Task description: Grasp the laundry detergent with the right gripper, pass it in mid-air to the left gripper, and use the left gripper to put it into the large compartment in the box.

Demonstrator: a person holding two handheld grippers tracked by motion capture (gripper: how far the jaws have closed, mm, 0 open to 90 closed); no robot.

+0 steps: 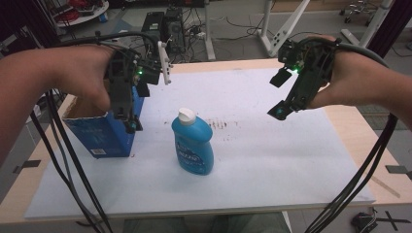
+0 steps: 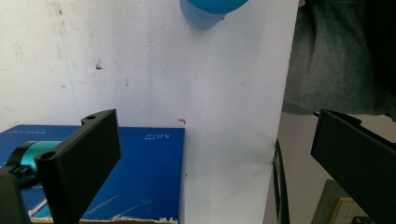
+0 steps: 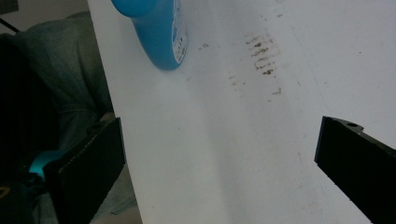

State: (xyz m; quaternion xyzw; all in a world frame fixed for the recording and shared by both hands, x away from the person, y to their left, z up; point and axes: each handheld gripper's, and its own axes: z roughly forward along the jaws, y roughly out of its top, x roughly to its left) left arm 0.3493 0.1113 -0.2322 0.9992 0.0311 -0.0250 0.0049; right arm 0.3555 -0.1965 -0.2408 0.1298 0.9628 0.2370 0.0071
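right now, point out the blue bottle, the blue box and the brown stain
blue bottle [image 1: 193, 148], high view, on its label
blue box [image 1: 109, 133], high view, on its front side
brown stain [image 3: 262, 52], right gripper view, mid smear

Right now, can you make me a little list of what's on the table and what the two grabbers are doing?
bottle: blue bottle with white cap, upright, mid-table
box: blue box, open top, left of the bottle, apart from it
surface: white sheet with brown smudges
left gripper: above the box, fingers wide apart, holding nothing
right gripper: raised at right, fingers wide apart, holding nothing
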